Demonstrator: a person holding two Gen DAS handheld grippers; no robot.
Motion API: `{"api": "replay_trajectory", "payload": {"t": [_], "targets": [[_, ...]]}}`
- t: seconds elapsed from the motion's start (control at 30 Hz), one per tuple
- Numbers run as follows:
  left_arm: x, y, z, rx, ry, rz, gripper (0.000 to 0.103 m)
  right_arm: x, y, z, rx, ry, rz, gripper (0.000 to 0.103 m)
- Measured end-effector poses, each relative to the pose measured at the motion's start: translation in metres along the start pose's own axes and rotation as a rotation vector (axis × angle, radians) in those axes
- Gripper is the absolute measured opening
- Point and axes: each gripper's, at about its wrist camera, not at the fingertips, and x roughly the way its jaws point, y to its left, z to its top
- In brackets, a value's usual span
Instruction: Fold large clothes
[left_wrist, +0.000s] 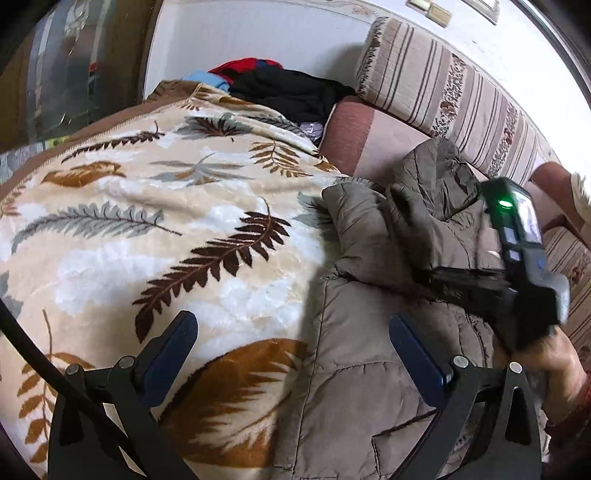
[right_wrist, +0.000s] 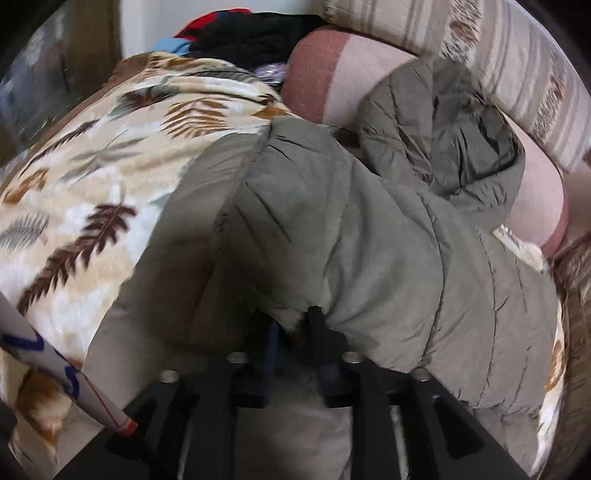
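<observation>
The left tool is wide open and holds nothing. Its two blue-tipped fingers hang over the edge where the big puffy jacket meets the leaf blanket. The right tool is pinched shut on a bunch of the jacket's cloth, seen close up from its own camera. In the left view the right tool looks like a dark blurry shape with a green light, held in the person's hand.

The jacket is grey-green and lies on the blanket on the bed. Its hood rests up against a pink bolster pillow. Behind that stands a striped cushion. At the far end of the blanket is a pile of clothes, black, red and blue. A white cable with blue marks crosses the lower left corner of the right view.
</observation>
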Motion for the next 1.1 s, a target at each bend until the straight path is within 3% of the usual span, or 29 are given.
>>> {"api": "replay_trajectory", "payload": {"t": [0.03,0.1,0.17,0.27,0.3,0.33,0.4,0.53,0.63,0.7,0.73,0.8,0.93,1.1], "targets": [[-0.001,0.000,0.000,-0.003,0.000,0.001,0.103,-0.008,-0.001,-0.003,-0.006,0.004,0.051,0.057],[-0.002,0.000,-0.001,0.000,-0.002,0.004,0.103,-0.028,-0.007,-0.006,0.000,-0.013,0.121,0.066],[-0.003,-0.003,-0.002,0.011,-0.004,0.010,0.103,-0.053,-0.014,-0.005,0.008,-0.085,0.144,0.066],[-0.001,-0.008,-0.004,0.030,0.000,0.019,0.103,-0.067,-0.027,0.007,0.054,-0.175,0.077,0.065],[0.000,-0.009,-0.005,0.039,0.002,0.024,0.103,-0.065,-0.031,0.013,0.073,-0.179,0.051,0.059],[0.001,-0.010,-0.006,0.047,0.004,0.028,0.103,-0.058,-0.035,0.019,0.096,-0.166,0.023,0.045],[0.003,-0.012,-0.006,0.058,0.008,0.033,0.103,-0.035,-0.037,0.031,0.128,-0.113,0.002,0.035],[0.010,-0.012,-0.007,0.069,0.017,0.038,0.103,0.026,-0.025,0.031,0.156,0.073,0.114,0.035],[0.015,-0.013,-0.008,0.075,0.033,0.048,0.103,0.013,-0.024,0.028,0.139,0.020,0.107,0.036],[0.018,-0.015,-0.010,0.083,0.043,0.052,0.103,-0.008,-0.035,0.020,0.166,-0.010,0.150,0.047],[0.018,-0.016,-0.011,0.089,0.045,0.055,0.103,-0.023,-0.045,0.010,0.191,-0.034,0.156,0.058],[0.019,-0.018,-0.013,0.097,0.050,0.058,0.103,-0.050,-0.061,-0.016,0.226,-0.075,0.153,0.070],[0.019,-0.023,-0.022,0.110,0.061,0.056,0.103,-0.100,-0.113,-0.095,0.274,-0.102,0.110,0.075],[0.006,-0.037,-0.033,0.125,0.031,0.033,0.103,-0.144,-0.188,-0.211,0.441,-0.115,-0.072,0.076]]}}
